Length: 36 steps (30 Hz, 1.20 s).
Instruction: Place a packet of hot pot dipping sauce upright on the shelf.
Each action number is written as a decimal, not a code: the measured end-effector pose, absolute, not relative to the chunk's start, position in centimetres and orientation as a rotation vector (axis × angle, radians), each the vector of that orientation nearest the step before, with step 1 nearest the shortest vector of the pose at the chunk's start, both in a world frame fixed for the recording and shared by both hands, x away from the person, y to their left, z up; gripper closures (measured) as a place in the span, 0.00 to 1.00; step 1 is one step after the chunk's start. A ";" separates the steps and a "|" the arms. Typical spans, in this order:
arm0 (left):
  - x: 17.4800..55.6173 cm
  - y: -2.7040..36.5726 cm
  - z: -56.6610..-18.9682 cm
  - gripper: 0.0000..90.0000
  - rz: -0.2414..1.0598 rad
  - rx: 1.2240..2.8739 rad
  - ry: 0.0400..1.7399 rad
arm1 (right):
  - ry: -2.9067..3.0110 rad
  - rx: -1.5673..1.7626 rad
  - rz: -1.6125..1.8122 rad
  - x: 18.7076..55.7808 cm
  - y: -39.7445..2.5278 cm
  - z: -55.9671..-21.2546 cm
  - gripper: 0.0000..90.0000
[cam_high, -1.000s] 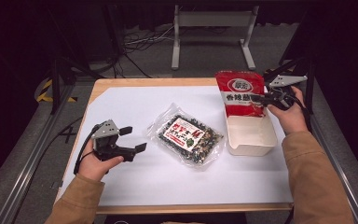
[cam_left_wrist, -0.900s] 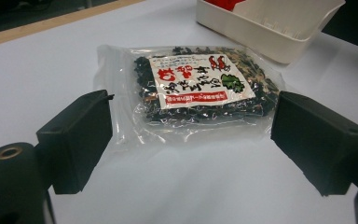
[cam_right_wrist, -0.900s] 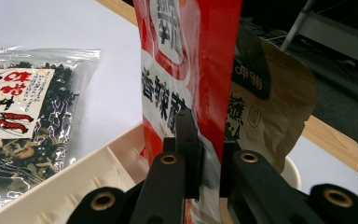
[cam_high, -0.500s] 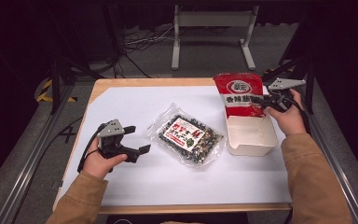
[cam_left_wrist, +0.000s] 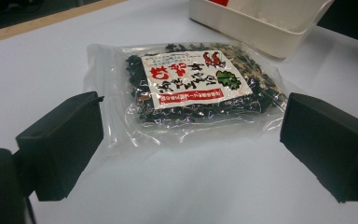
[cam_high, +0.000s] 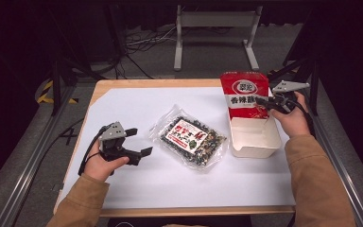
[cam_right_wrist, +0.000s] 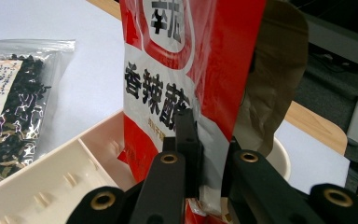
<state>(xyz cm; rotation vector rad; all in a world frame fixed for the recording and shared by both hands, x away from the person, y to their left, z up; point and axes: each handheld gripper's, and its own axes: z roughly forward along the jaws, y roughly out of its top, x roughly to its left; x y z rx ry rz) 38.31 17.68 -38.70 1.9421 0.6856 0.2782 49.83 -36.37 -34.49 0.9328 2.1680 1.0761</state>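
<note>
On the white counter [cam_high: 137, 189], our right claw [cam_high: 268, 101] pinches the red pouch [cam_high: 244, 94] upright in the bin [cam_high: 257, 144]; our open left claw [cam_high: 134, 142] should next take the seaweed bag [cam_high: 191, 137].

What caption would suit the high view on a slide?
Right tool grips a red-and-white snack pouch standing in a white plastic tray; open left tool faces a clear bag of dark seaweed.

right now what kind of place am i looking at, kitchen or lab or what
Most likely a lab or recording workspace, not a kitchen: a table under a plain white sheet, metal framing rails beside it, loose cables on a grey floor, dark surroundings.
</note>
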 end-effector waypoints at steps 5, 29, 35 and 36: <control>38.2 17.6 -38.7 0.08 0.274 1.944 0.695 | 2.149 0.964 1.097 49.6 -36.5 -35.0 0.96; 38.9 17.3 -39.5 0.06 0.285 1.991 0.744 | 2.167 1.150 1.050 48.5 -37.6 -36.7 0.82; 39.3 17.2 -39.7 0.07 0.271 1.997 0.746 | 2.124 1.175 1.101 47.6 -38.1 -36.5 0.54; 39.5 17.1 -39.7 0.07 0.275 2.004 0.752 | 2.100 1.173 1.103 47.1 -38.2 -36.3 0.49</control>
